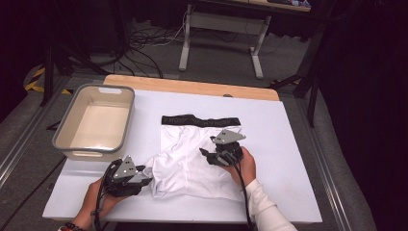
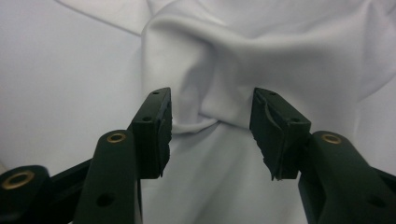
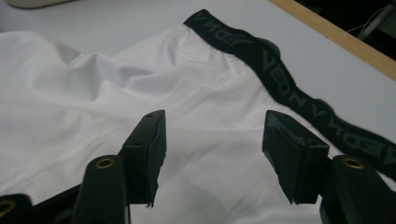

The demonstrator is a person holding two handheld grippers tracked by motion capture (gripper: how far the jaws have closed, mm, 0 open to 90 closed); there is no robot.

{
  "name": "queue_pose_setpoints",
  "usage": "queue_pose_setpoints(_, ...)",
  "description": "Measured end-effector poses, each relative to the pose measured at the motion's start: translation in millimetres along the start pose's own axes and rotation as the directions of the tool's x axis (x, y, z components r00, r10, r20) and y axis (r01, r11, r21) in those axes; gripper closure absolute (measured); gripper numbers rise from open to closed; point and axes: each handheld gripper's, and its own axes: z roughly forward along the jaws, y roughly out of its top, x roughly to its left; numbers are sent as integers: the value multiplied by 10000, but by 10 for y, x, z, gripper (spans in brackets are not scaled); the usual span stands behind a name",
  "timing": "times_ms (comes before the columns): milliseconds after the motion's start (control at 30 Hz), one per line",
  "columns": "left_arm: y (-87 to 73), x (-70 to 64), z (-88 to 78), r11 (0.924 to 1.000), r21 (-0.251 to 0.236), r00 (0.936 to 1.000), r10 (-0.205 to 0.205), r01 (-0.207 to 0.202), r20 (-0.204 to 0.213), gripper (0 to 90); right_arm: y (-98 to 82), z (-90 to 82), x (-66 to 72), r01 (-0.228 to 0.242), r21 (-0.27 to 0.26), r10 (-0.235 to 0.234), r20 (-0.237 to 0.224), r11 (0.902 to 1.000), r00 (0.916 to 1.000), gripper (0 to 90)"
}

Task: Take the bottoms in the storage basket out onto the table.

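1 white boxer brief (image 1: pixel 192 154), 1 bin (image 1: pixel 94 122), 2 grippers, both open

A lab or studio set up for recording: a white-topped table (image 1: pixel 288 144) with a wooden edge stands on grey carpet, cables (image 1: pixel 144 38) run loose across the floor, hazard tape (image 1: pixel 34 79) marks the left side, and another desk frame (image 1: pixel 221 33) stands behind amid dark surroundings.

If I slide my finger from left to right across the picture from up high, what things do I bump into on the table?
Grey tub → left tool → white shorts with a black waistband → right tool, both tools open, then the bare white table top.
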Motion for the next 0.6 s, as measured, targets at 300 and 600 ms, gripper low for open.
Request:
queue_pose_setpoints(300, 77, 37, 118, 9989, 301, 9993, -361, 359, 63, 535, 368, 548, -265, -504, 895, 565, -664, 9947, 9962, 362)
queue_pose_setpoints(600, 102, 69, 134, 9988, 132, 9985, -480, 476, 267, 800, 387, 1093, -256, -539, 2134, 683, -609, 9755, 9958, 471)
